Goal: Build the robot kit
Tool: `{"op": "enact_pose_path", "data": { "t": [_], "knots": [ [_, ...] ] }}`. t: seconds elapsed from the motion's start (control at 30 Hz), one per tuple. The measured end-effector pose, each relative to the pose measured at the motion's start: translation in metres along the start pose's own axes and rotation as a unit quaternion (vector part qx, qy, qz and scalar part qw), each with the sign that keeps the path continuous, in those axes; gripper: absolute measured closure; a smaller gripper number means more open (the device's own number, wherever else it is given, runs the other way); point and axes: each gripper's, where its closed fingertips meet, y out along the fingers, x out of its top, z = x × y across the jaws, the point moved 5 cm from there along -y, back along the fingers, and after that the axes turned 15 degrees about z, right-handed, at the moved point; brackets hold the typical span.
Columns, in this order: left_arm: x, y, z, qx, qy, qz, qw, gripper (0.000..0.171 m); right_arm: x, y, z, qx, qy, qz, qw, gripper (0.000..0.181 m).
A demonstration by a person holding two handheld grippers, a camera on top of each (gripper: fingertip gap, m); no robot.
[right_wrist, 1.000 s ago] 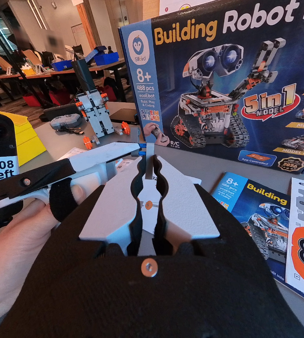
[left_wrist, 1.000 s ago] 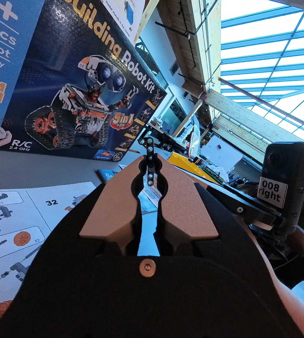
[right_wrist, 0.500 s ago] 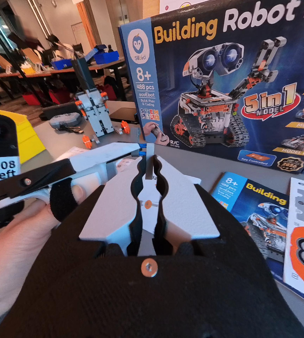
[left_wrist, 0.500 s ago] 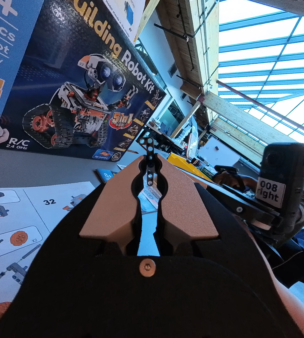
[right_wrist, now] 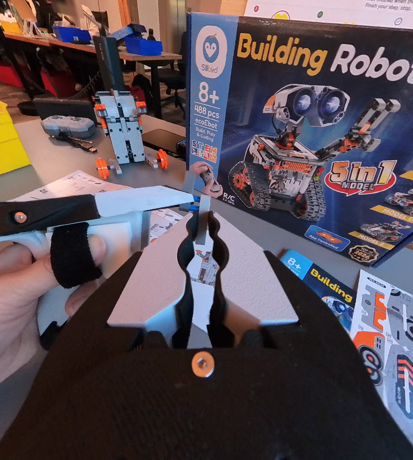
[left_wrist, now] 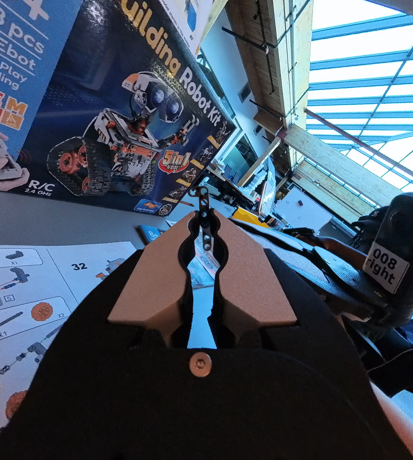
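Left gripper (left_wrist: 203, 214): tan fingers on a black body, closed on a thin dark perforated beam (left_wrist: 205, 219). The beam is pinched between the fingertips; its bent upper end stands clear above them and its lower holes are seen in the scalloped gap behind the tips. Held well above the grey tabletop (left_wrist: 51, 224).

Right gripper (right_wrist: 201, 214): white fingers on a black body, clamped on a flat grey plastic beam (right_wrist: 203, 219). The beam is held upright, edge-on, between the tips; its top projects above them and its lower end hangs into the gap.

Relation of the two: in the right wrist view the left gripper's fingers (right_wrist: 145, 201) are seen reaching in from the left, their tips just beside the grey beam. Two short blue pins (right_wrist: 195, 202) are seen bridging the small space between the piece held there and the grey beam. Whether the pins are seated in the beam cannot be told.

Surroundings: a large dark-blue cardboard toy robot box (right_wrist: 312, 129) is stood upright close behind both grippers, closing off the far side. A white instruction sheet (left_wrist: 38, 286) is laid flat beneath and to the left. A blue booklet (right_wrist: 324, 288) and a white sticker sheet (right_wrist: 399, 348) are laid to the right. A grey-and-orange partly built brick model (right_wrist: 123, 134) is stood well apart at far left, with bare tabletop between it and the grippers.
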Motion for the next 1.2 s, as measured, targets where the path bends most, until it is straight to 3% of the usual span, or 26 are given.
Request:
{"op": "enact_pose_path", "data": {
  "t": [0.3,0.4,0.57,0.77,1.03,1.2],
  "knots": [
    [0.001,-0.003,0.005,-0.032,-0.062,-0.022,0.997,0.167,0.002,0.003,0.004,-0.024,-0.055,-0.004,0.998,0.175],
    [0.002,-0.005,0.006,-0.055,-0.089,-0.036,0.994,0.167,0.003,0.003,0.006,-0.020,-0.037,-0.008,0.999,0.175],
    [0.004,-0.004,0.001,-0.051,-0.059,-0.041,0.996,0.167,0.006,-0.001,0.006,-0.023,-0.014,-0.009,1.000,0.175],
    [0.003,-0.004,0.002,-0.064,-0.076,-0.045,0.994,0.167,0.006,-0.001,0.007,-0.052,-0.059,-0.014,0.997,0.175],
    [0.004,-0.003,-0.005,-0.027,-0.010,-0.040,0.999,0.167,0.006,-0.006,0.003,0.003,0.034,-0.024,0.999,0.175],
    [0.004,-0.003,-0.006,-0.013,0.004,-0.039,0.999,0.167,0.002,-0.004,0.001,0.073,0.135,-0.032,0.988,0.175]
  ]
}}
